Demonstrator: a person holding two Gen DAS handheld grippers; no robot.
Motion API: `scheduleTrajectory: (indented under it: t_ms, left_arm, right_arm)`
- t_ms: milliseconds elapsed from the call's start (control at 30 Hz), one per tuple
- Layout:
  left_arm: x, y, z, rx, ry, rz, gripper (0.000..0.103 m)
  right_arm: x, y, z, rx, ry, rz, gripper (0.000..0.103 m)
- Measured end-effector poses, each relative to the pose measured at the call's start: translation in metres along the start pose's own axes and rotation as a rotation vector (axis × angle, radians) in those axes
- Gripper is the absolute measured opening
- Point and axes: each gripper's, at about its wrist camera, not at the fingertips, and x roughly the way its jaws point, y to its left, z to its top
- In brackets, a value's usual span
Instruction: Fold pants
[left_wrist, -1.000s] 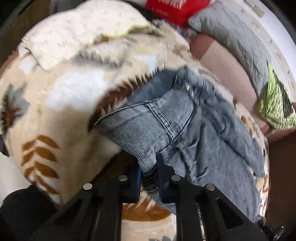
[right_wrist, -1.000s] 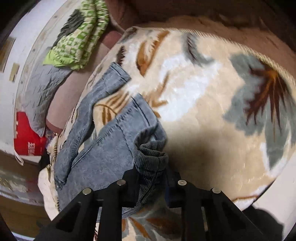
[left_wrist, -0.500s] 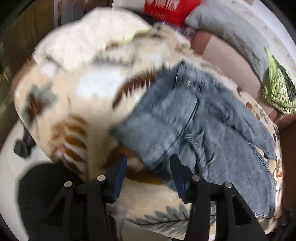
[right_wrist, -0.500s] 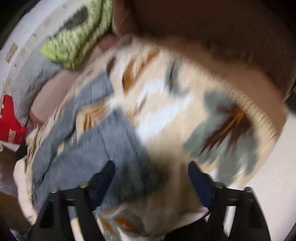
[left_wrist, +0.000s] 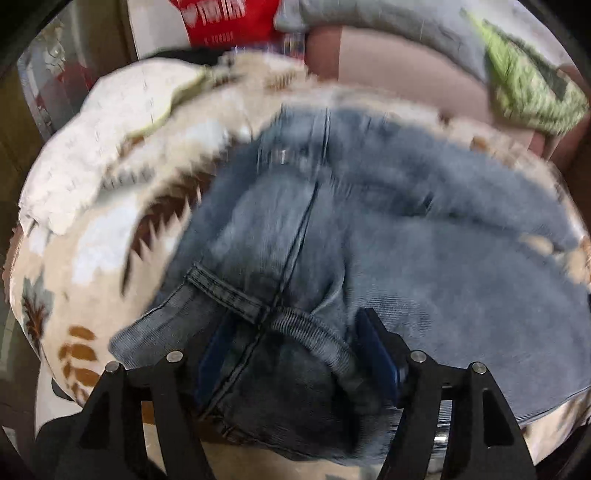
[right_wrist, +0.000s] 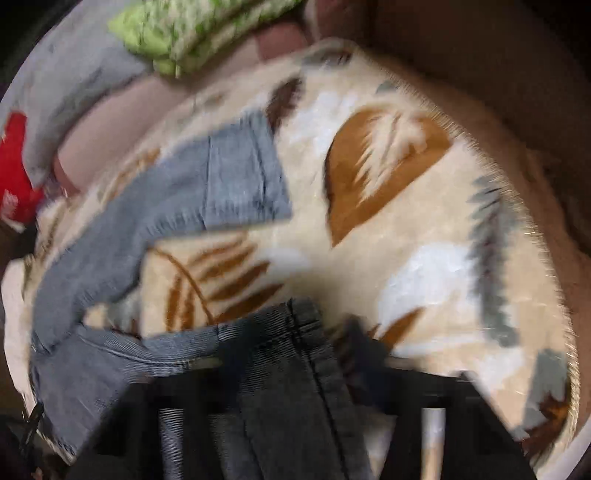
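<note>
Grey-blue denim pants (left_wrist: 406, 236) lie spread on a cream blanket with leaf prints (left_wrist: 92, 236). In the left wrist view my left gripper (left_wrist: 295, 354) is open, its fingers (left_wrist: 376, 350) astride a bunched fold at the waistband. In the right wrist view one pant leg (right_wrist: 207, 192) lies across the blanket (right_wrist: 424, 236) and a hem (right_wrist: 295, 354) sits between the fingers (right_wrist: 362, 350) of my right gripper (right_wrist: 291, 358), which is open. Both views are blurred by motion.
A white cloth (left_wrist: 103, 147) lies at the blanket's left. Behind it are a red bag (left_wrist: 229, 18), a grey pillow (left_wrist: 369, 22) and a green patterned cloth (left_wrist: 528, 92) on a pinkish sofa (left_wrist: 399, 66). The blanket's fringed edge (right_wrist: 517, 192) borders a dark brown surface.
Both grippers let go of the denim and opened. They then moved forward, and each now straddles a new part of the pants.
</note>
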Motion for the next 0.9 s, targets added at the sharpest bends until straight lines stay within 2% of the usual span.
scheduleTrajectory:
  t_ms: [33, 133, 167, 200, 300, 367, 400, 433, 533, 667, 800, 900]
  left_arm:
    - [-0.001, 0.0, -0.002, 0.004, -0.031, 0.002, 0.076]
    - [-0.001, 0.0, 0.0, 0.023, -0.03, 0.013, 0.078]
    - [-0.001, 0.0, 0.0, 0.019, -0.026, 0.012, 0.078]
    - [-0.002, 0.0, 0.0, 0.017, -0.025, 0.013, 0.078]
    - [-0.011, -0.002, 0.005, 0.02, -0.034, 0.012, 0.078]
    - [-0.028, -0.002, 0.012, 0.025, -0.079, -0.013, 0.078]
    - [-0.035, -0.001, 0.018, 0.018, -0.106, -0.022, 0.078]
    - [-0.041, 0.003, 0.028, -0.002, -0.136, -0.038, 0.078]
    - [-0.039, 0.016, 0.057, -0.078, -0.167, -0.087, 0.078]
    - [-0.002, 0.025, 0.09, -0.174, -0.105, -0.138, 0.078]
    - [0.033, 0.02, 0.109, -0.175, -0.066, -0.093, 0.078]
    - [0.051, 0.01, 0.119, -0.134, -0.036, -0.081, 0.078]
  right_arm:
    - [0.001, 0.005, 0.001, -0.042, -0.012, -0.026, 0.023]
    - [-0.016, 0.022, 0.001, -0.133, -0.083, -0.107, 0.02]
    - [-0.022, 0.027, 0.001, -0.151, -0.128, -0.137, 0.02]
    - [-0.022, 0.027, 0.001, -0.147, -0.134, -0.145, 0.02]
    - [0.009, 0.023, -0.001, -0.14, -0.046, -0.182, 0.028]
    - [-0.001, 0.02, -0.001, -0.113, -0.09, -0.155, 0.045]
    - [-0.008, 0.014, 0.001, -0.071, -0.099, -0.115, 0.068]
    - [-0.016, 0.006, 0.004, -0.02, -0.122, -0.07, 0.071]
    - [-0.031, -0.008, 0.021, 0.079, -0.168, 0.055, 0.071]
    - [-0.004, -0.014, 0.049, 0.172, -0.128, 0.151, 0.071]
    - [0.027, -0.016, 0.072, 0.197, -0.078, 0.128, 0.07]
    - [0.039, -0.008, 0.078, 0.162, -0.045, 0.109, 0.064]
